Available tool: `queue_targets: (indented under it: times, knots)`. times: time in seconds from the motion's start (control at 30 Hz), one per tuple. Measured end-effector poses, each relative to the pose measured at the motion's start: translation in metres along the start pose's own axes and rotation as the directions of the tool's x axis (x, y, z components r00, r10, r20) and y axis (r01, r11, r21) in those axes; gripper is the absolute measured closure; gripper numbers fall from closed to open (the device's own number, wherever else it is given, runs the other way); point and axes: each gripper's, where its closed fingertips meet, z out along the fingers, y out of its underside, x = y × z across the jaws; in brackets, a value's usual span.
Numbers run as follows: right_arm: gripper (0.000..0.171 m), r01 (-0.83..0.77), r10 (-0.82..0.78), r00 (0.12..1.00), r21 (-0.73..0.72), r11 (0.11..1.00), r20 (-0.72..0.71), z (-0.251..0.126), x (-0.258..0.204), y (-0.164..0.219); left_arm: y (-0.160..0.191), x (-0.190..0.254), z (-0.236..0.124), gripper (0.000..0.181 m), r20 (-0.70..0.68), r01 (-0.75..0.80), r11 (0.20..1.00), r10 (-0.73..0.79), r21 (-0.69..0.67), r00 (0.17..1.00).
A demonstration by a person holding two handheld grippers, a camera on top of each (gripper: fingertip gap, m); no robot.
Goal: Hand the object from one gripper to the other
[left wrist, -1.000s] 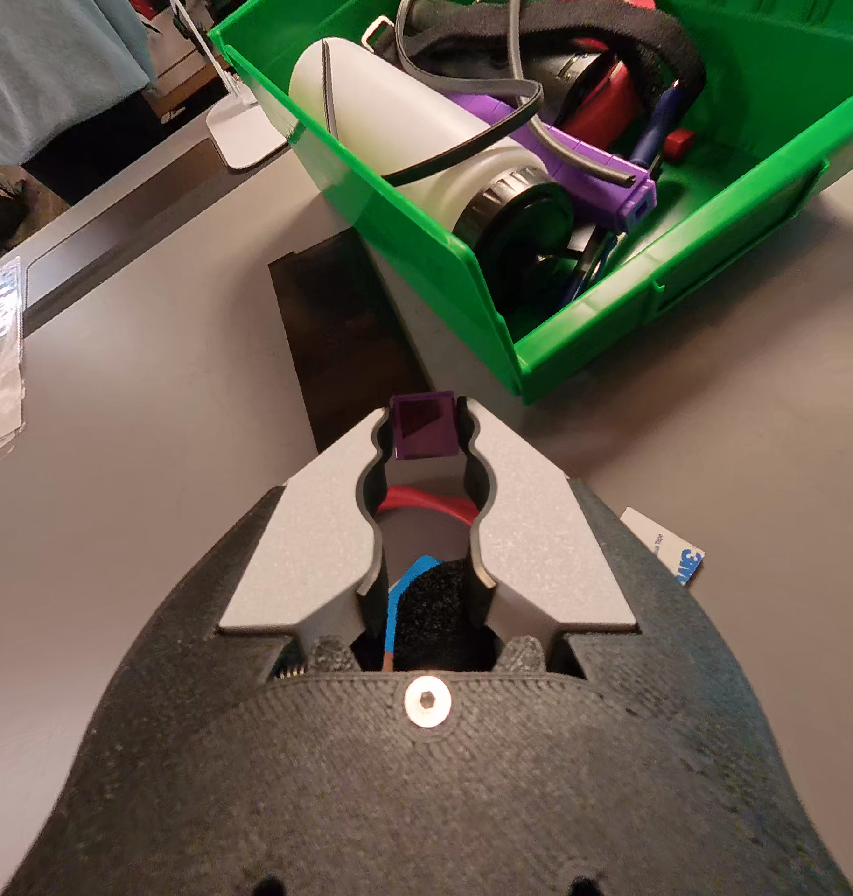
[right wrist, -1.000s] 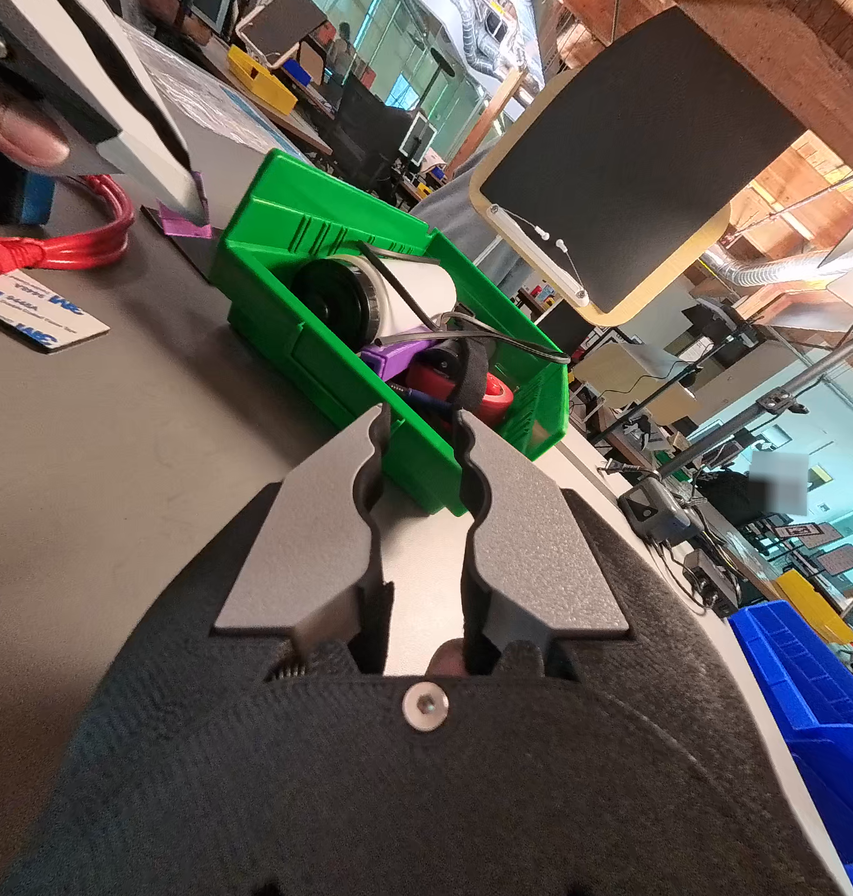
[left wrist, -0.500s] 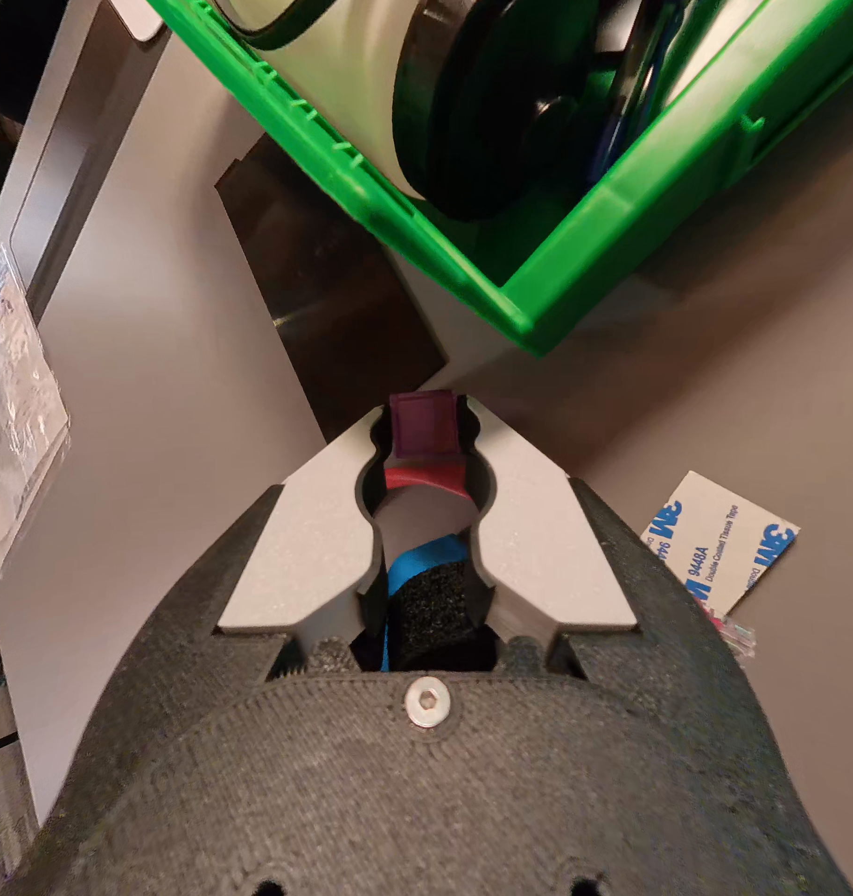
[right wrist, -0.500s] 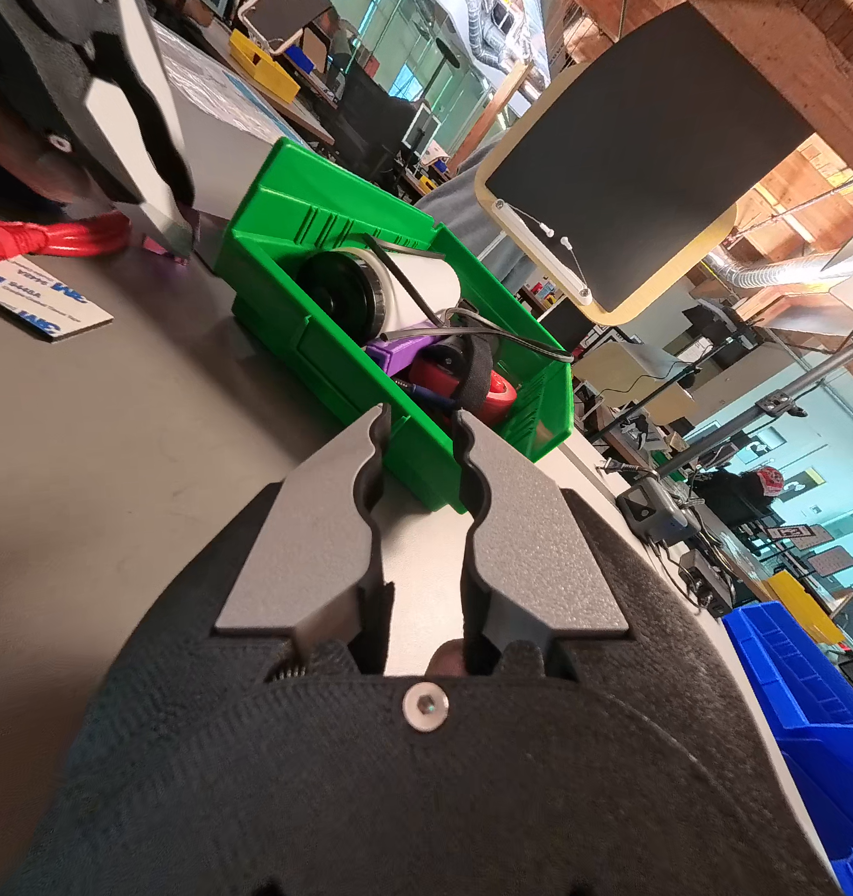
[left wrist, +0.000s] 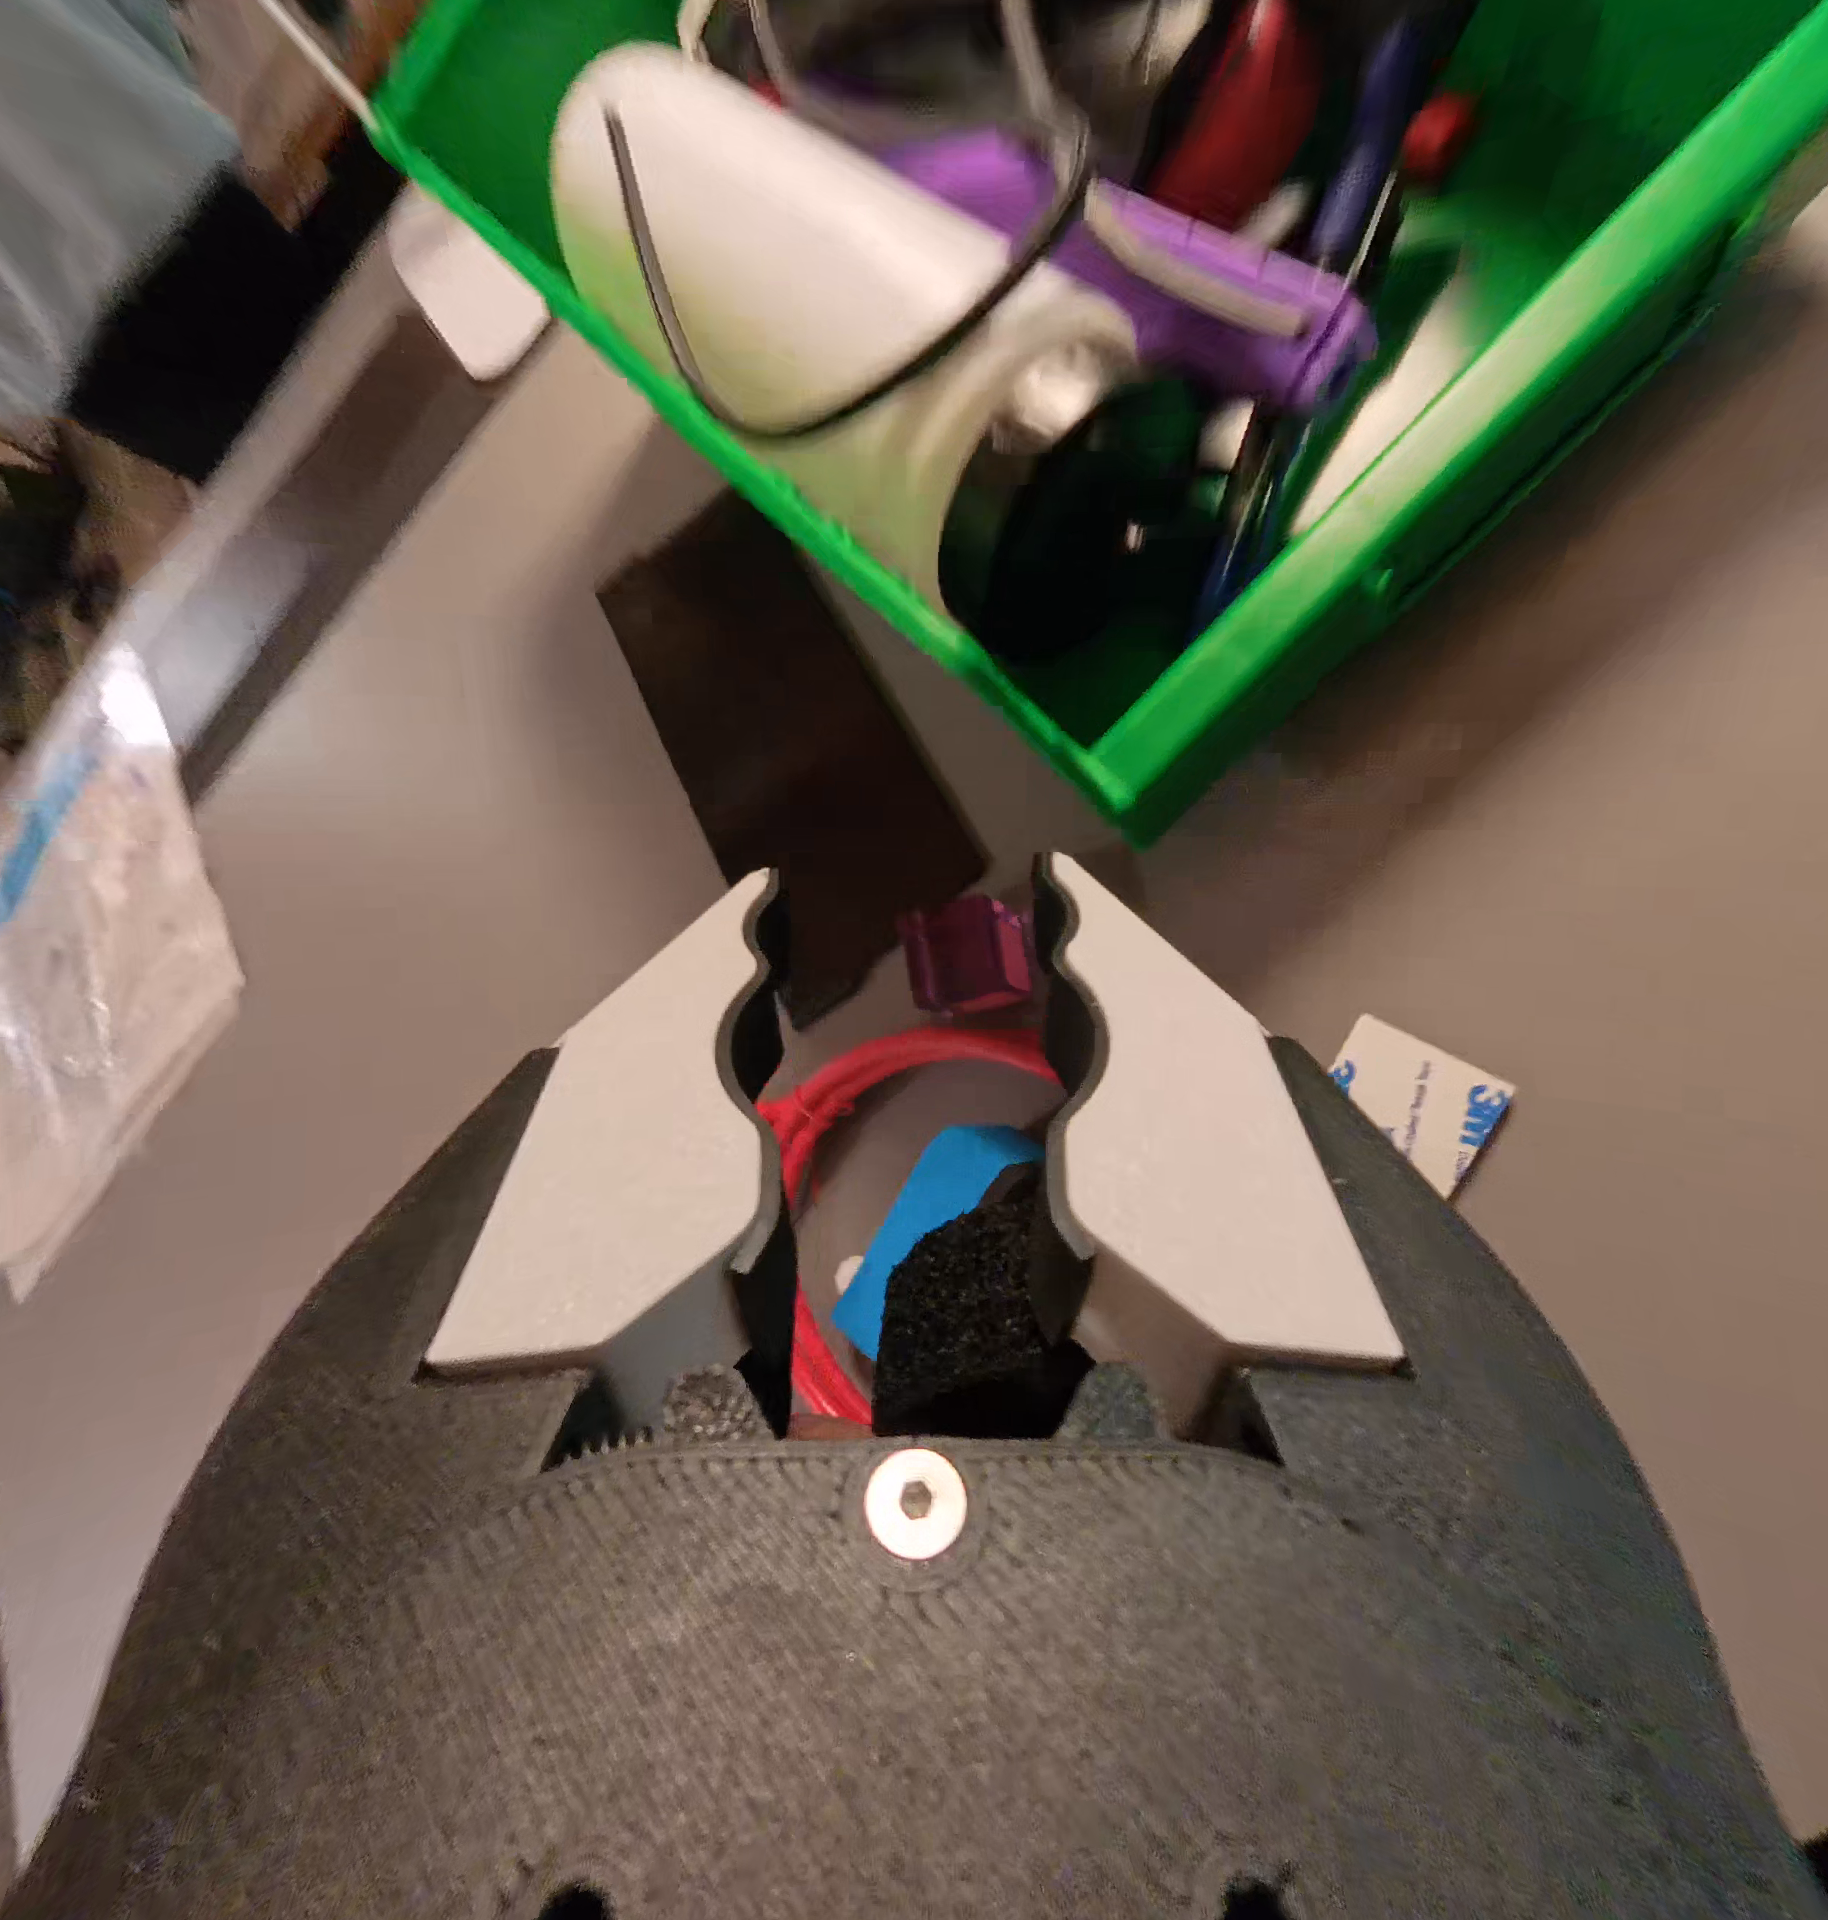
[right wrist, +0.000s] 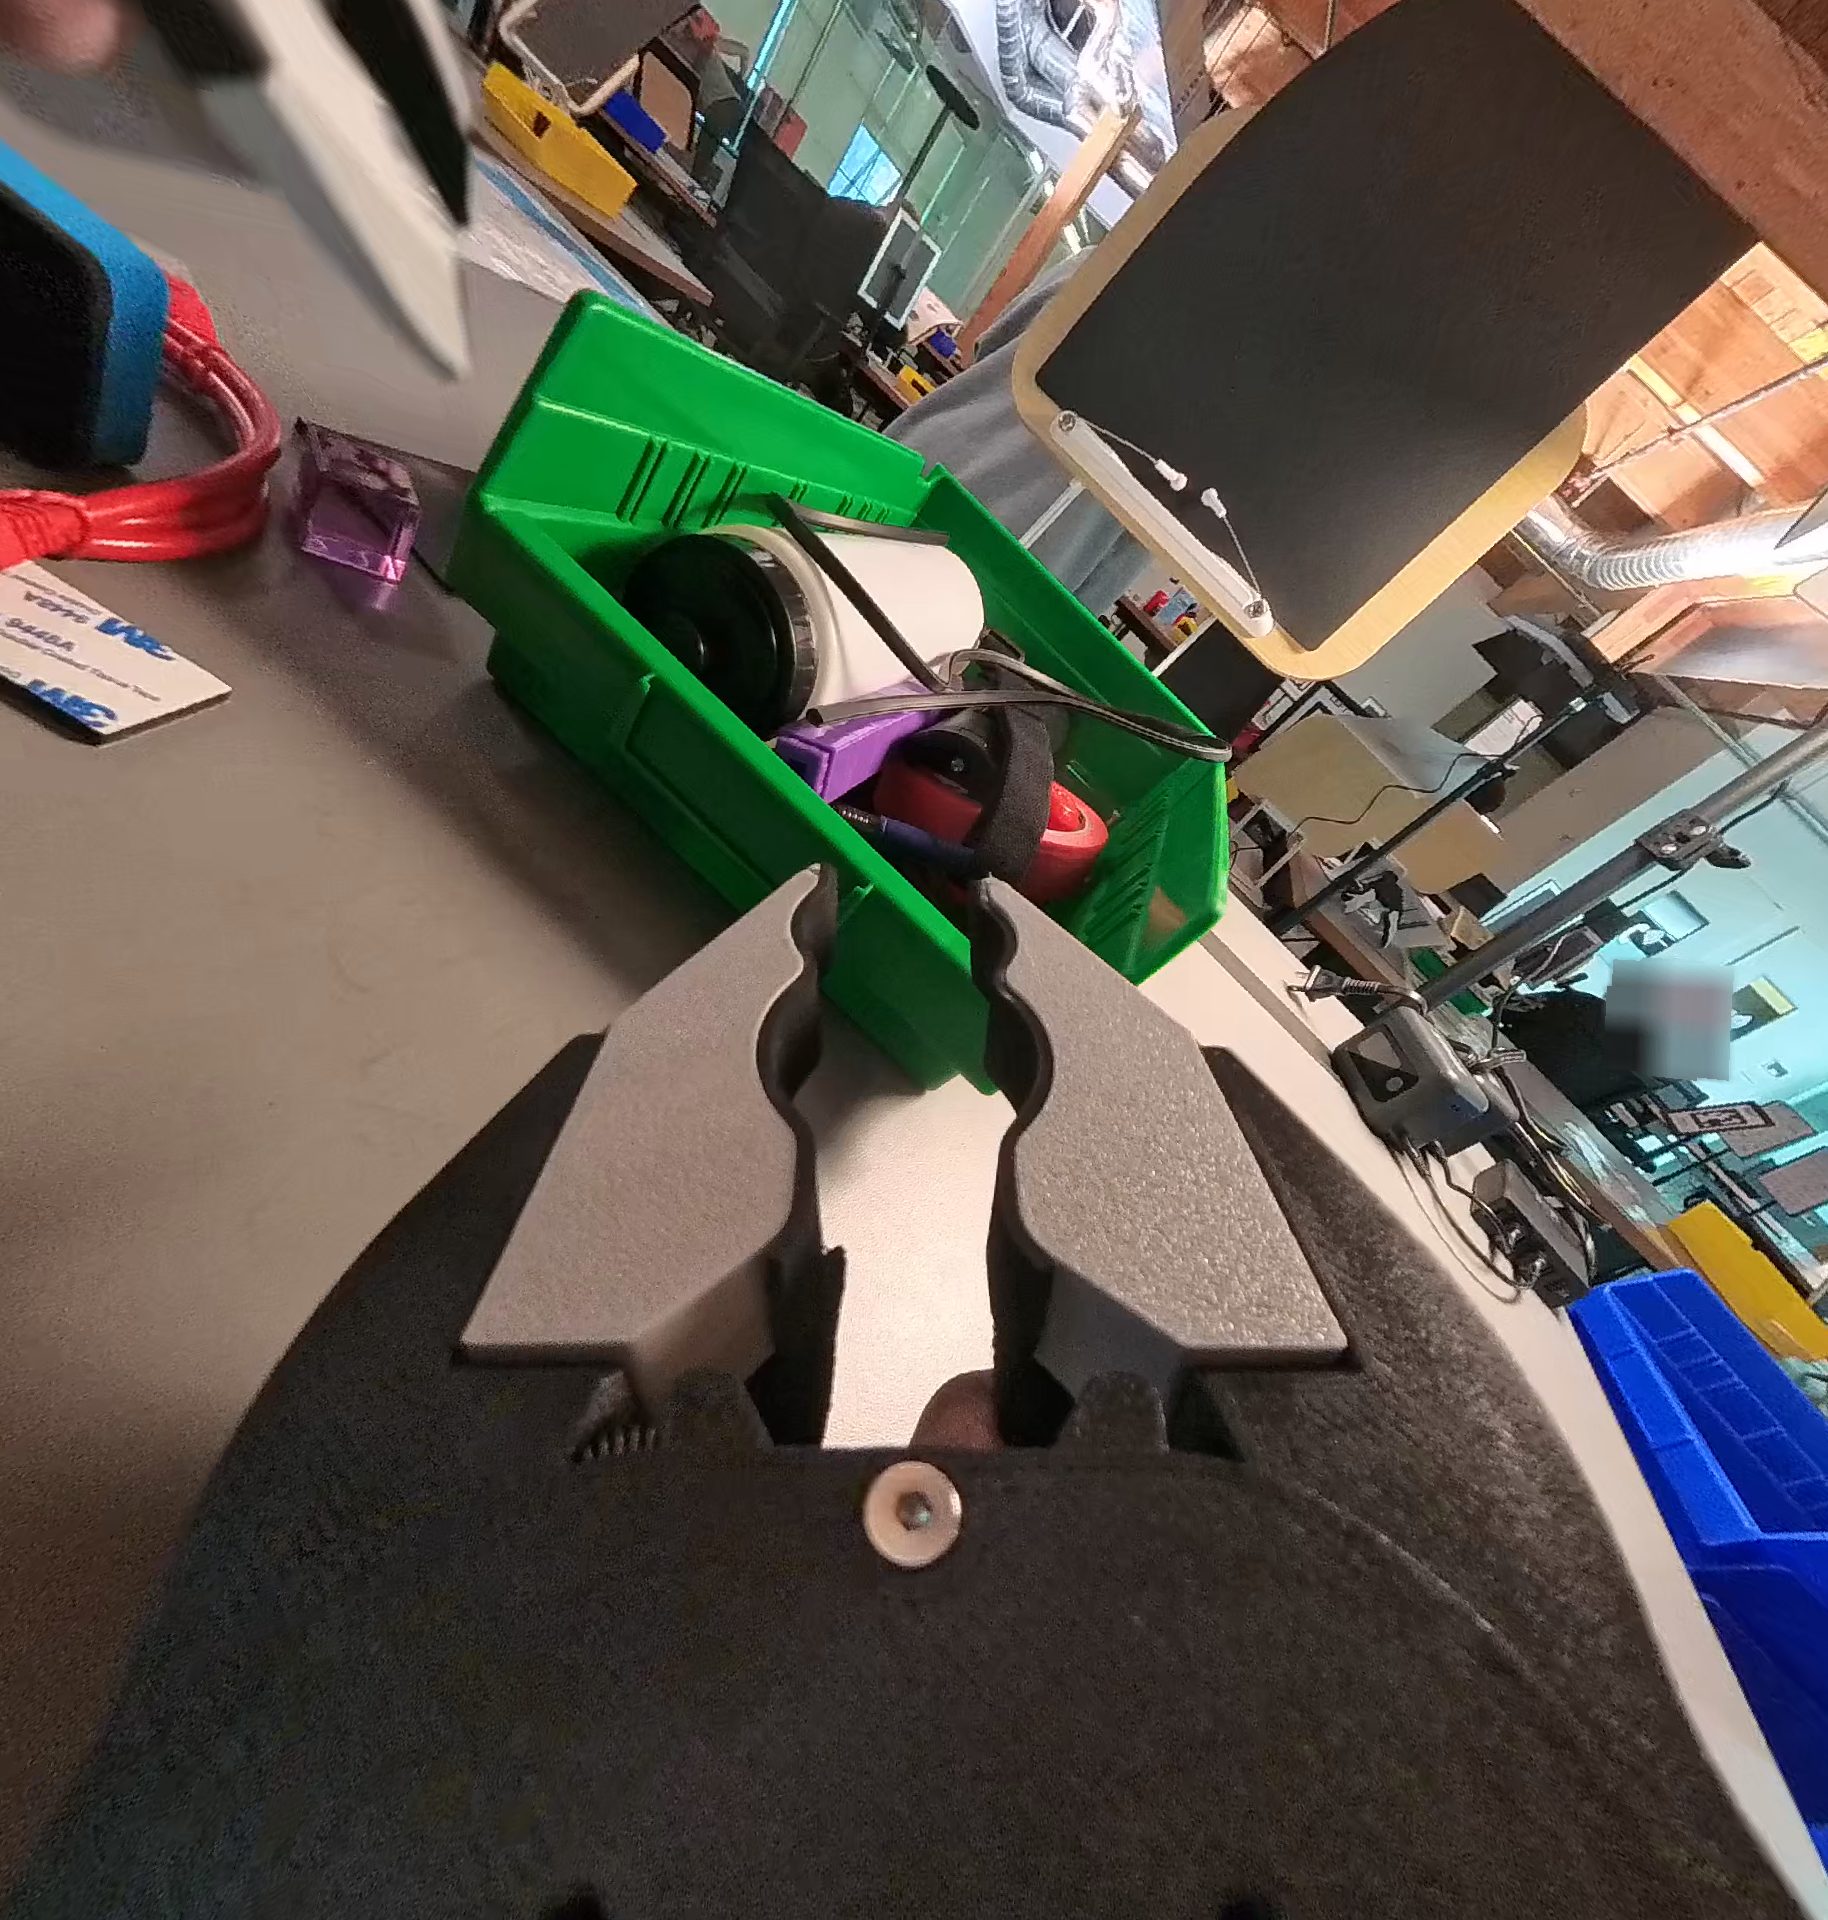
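Note:
A small clear purple cube (left wrist: 967,956) lies on the grey table just off the corner of the green bin, beside the right finger of my left gripper (left wrist: 905,878). The left gripper is open and hovers above the cube without touching it. In the right wrist view the cube (right wrist: 357,514) rests on the table next to a red cable, and the left gripper's fingers (right wrist: 390,239) hang blurred above it. My right gripper (right wrist: 899,888) is open and empty, low over the table, pointing at the bin.
The green bin (left wrist: 1305,665) (right wrist: 681,520) holds a white bottle, a purple tool, cables and red tape. A coiled red cable (right wrist: 162,509), a blue-and-black foam pad (right wrist: 48,332), a white adhesive card (right wrist: 79,644) and a dark flat sheet (left wrist: 785,748) surround the cube. A blue bin (right wrist: 1741,1475) stands at the right. To reach the white adhesive card (right wrist: 79,644) in a straight line is about 9 centimetres for my left fingers, about 15 centimetres for my right.
My left gripper has opened and let go of the purple cube, which now sits on the table, and it has lifted away. The right gripper has stayed open and nearly still.

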Motion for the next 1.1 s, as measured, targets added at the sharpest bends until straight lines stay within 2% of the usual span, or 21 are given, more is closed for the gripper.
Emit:
queue_targets:
  times: [0.03,0.13,0.2,0.3,0.43,0.6,0.73,0.87,0.97,1.03,1.1]
  knots:
    - [0.144,-0.004,0.004,1.000,0.000,1.000,0.001,0.000,0.000,0.000,-0.015,-0.002,-0.009,0.133,0.011,-0.021,0.999,0.021,0.036,1.000]
    - [0.144,-0.014,0.014,1.000,0.001,1.000,0.001,0.000,0.001,0.000,-0.070,0.005,-0.028,0.133,-0.005,-0.123,0.984,0.125,0.132,0.992]
    - [0.145,-0.019,0.019,1.000,0.006,1.000,0.001,-0.001,0.002,-0.001,-0.108,0.020,-0.027,0.134,-0.052,-0.211,0.962,0.223,0.171,0.973]
    - [0.145,-0.022,0.022,1.000,0.014,1.000,0.003,-0.002,0.002,-0.002,-0.151,0.034,0.000,0.134,-0.115,-0.308,0.941,0.325,0.143,0.939]
    - [0.145,-0.022,0.022,1.000,0.024,0.999,0.004,-0.003,0.002,-0.003,-0.184,0.021,0.058,0.135,-0.129,-0.318,0.947,0.321,0.042,0.938]
    - [0.145,-0.011,0.010,1.000,0.025,1.000,0.011,-0.004,-0.001,-0.003,-0.191,0.009,0.119,0.136,-0.237,-0.206,0.977,0.187,-0.059,0.953]
    - [0.145,-0.008,0.008,1.000,0.024,1.000,0.014,-0.004,-0.001,-0.003,-0.192,0.021,0.148,0.141,-0.324,-0.150,0.985,0.114,-0.087,0.939]
    - [0.145,-0.006,0.006,1.000,0.023,1.000,0.014,-0.003,-0.001,-0.003,-0.211,0.033,0.149,0.146,-0.340,-0.154,0.988,0.152,0.021,0.928]
    - [0.145,-0.002,0.002,1.000,0.016,1.000,0.015,-0.003,-0.002,-0.002,-0.228,0.050,0.133,0.161,-0.407,-0.159,0.977,0.205,0.144,0.890]
    - [0.145,0.002,-0.003,1.000,0.015,1.000,0.015,-0.003,-0.003,-0.002,-0.211,0.061,0.138,0.161,-0.459,-0.210,0.977,0.208,0.046,0.864]
    - [0.146,0.004,-0.004,1.000,0.018,1.000,0.013,-0.003,-0.003,-0.002,-0.188,0.056,0.157,0.159,-0.415,-0.302,0.950,0.245,-0.077,0.876]
